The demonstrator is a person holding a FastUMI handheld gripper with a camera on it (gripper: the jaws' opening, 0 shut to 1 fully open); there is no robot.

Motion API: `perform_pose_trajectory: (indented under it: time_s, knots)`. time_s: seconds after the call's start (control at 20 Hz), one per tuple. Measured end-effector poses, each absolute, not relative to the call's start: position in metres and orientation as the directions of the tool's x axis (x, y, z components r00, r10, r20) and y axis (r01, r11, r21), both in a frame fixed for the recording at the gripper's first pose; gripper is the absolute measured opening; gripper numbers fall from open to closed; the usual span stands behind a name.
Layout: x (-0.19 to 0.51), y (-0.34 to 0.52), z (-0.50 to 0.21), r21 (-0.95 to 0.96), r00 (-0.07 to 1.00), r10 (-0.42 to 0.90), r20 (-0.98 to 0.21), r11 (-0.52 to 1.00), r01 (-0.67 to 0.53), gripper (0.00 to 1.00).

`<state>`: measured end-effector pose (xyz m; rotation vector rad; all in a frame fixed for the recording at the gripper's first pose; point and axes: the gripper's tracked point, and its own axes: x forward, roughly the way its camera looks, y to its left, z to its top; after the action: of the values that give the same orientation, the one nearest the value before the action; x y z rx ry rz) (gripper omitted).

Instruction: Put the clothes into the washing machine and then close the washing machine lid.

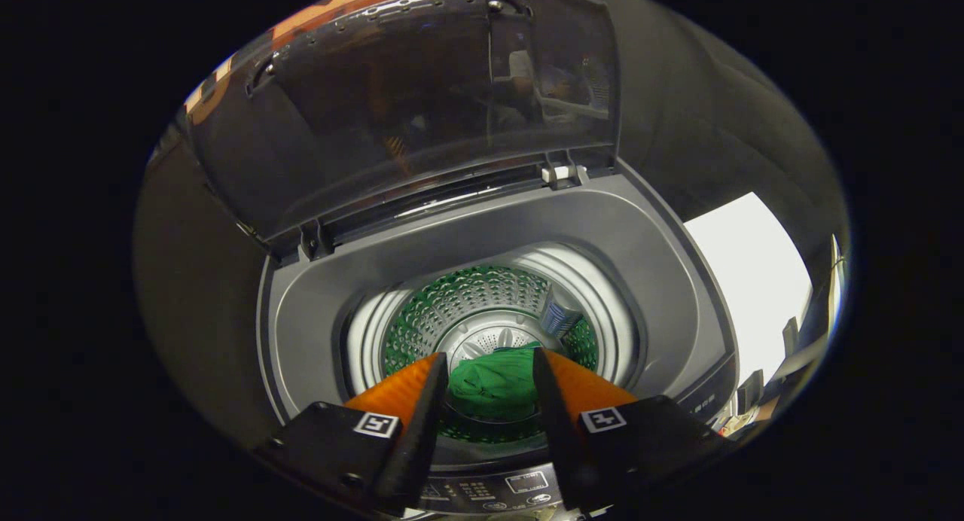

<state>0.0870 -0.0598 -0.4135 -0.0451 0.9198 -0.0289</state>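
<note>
Right, top-loading washing machine (648, 280) fills the centre of the frame, seen from above its open mouth. Lid (422, 99) is up, hinged at the back, taking the upper left and top centre; its dark window shows faint reflections. Grey top deck rings the opening. Inside, the drum (482, 295) has perforated walls with a green cast, and a pale pulsator at the bottom. Green garment (493, 385) lies bunched in the drum, lower centre of the frame, seen in the gap between the two fingers. Gripper (486, 374) hangs over the front rim, fingers apart, nothing pinched; cloth sits well below them. Control panel (489, 491) shows at bottom centre, under the fingers. White bright patch at right, beyond the machine.
</note>
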Motion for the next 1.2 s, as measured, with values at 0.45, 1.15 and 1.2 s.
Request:
perform_pose_trajectory:
  time_s: [0.45, 1.15, 1.2]
  knots:
    - [0.087, -0.048, -0.328, -0.036, 0.72, -0.021, -0.694, 0.999, -0.006, 1.0]
    - [0.12, 0.011, -0.165, -0.135, 0.881, 0.066, -0.468, 0.98, -0.145, 1.0]
    - [0.125, 0.014, -0.159, -0.14, 0.884, 0.07, -0.462, 0.978, -0.151, 0.99]
